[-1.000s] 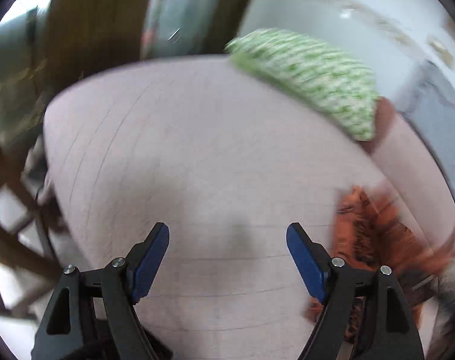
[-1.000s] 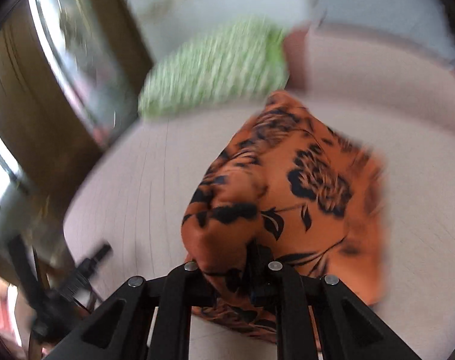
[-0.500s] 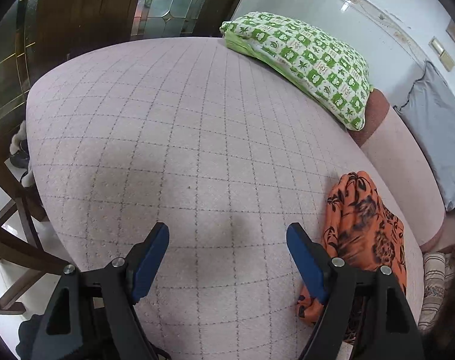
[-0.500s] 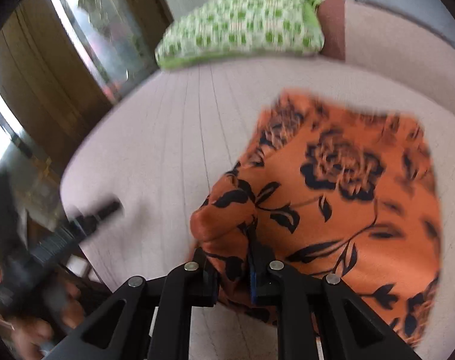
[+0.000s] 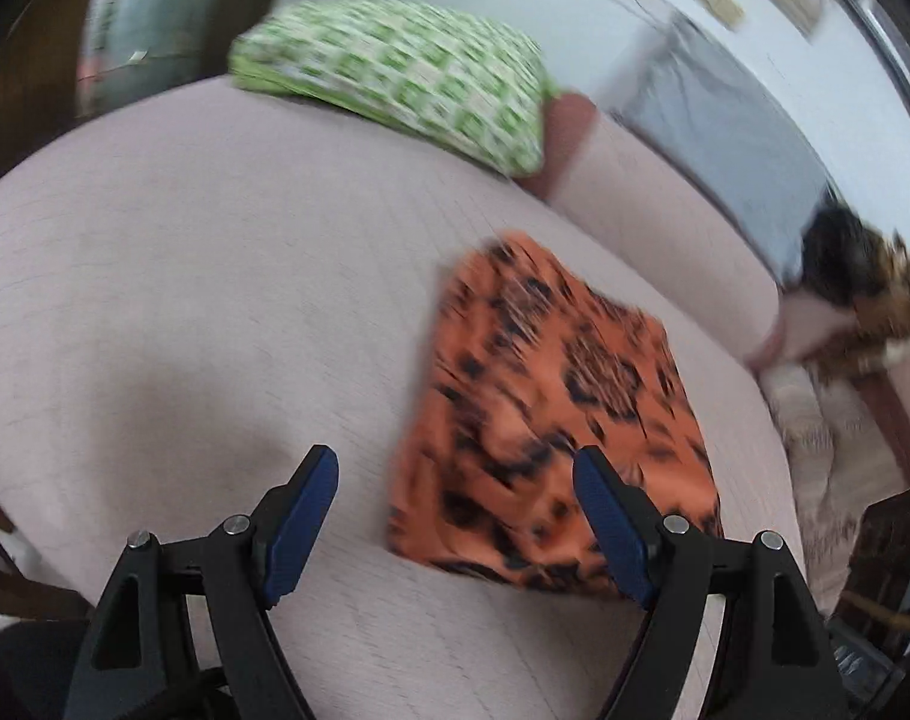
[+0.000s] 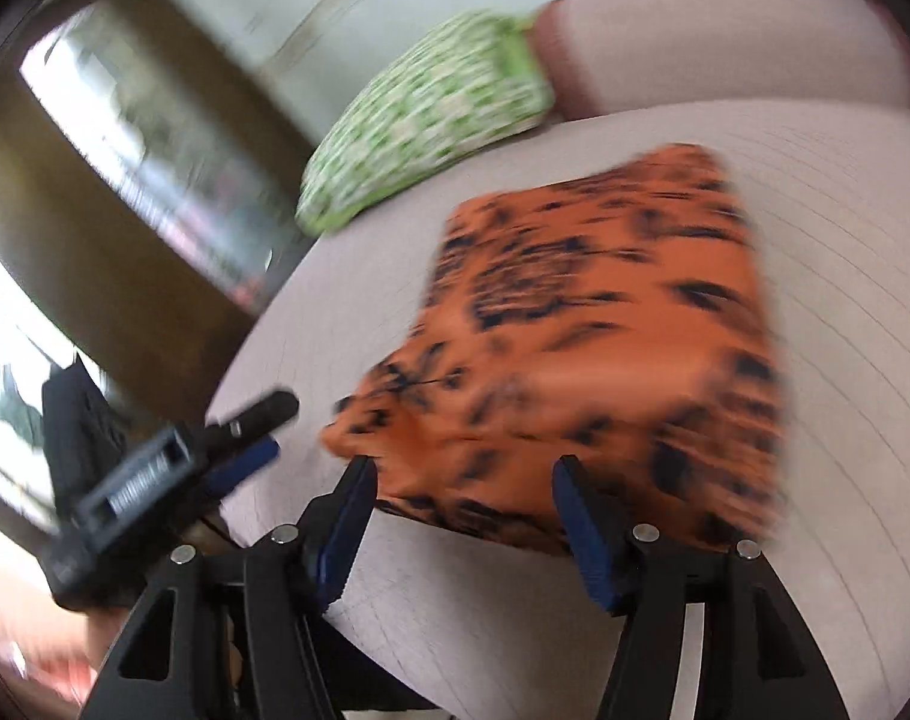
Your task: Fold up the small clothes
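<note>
An orange garment with a black flower print (image 5: 550, 414) lies spread on the pale pink checked bed cover (image 5: 215, 276). In the left wrist view my left gripper (image 5: 455, 480) stands open over the cover, the garment's near left edge lying between and beyond its blue pads, untouched. In the right wrist view the same garment (image 6: 586, 336) lies just ahead of my right gripper (image 6: 460, 474), whose jaws are opening; the cloth's near edge shows between the pads, and neither presses on it. The left gripper (image 6: 203, 450) shows at the left edge of that view.
A green-and-white patterned pillow (image 5: 407, 72) lies at the far end of the bed. A pink bolster (image 5: 664, 222) runs along the right side, with a grey cushion (image 5: 730, 132) and a pile of other cloth (image 5: 838, 396) beyond it. Dark wooden door frames (image 6: 95, 252) stand left.
My right gripper has let go of the orange garment, which now lies flat on the bed. The left gripper has swung right, bringing the garment into the middle of its view.
</note>
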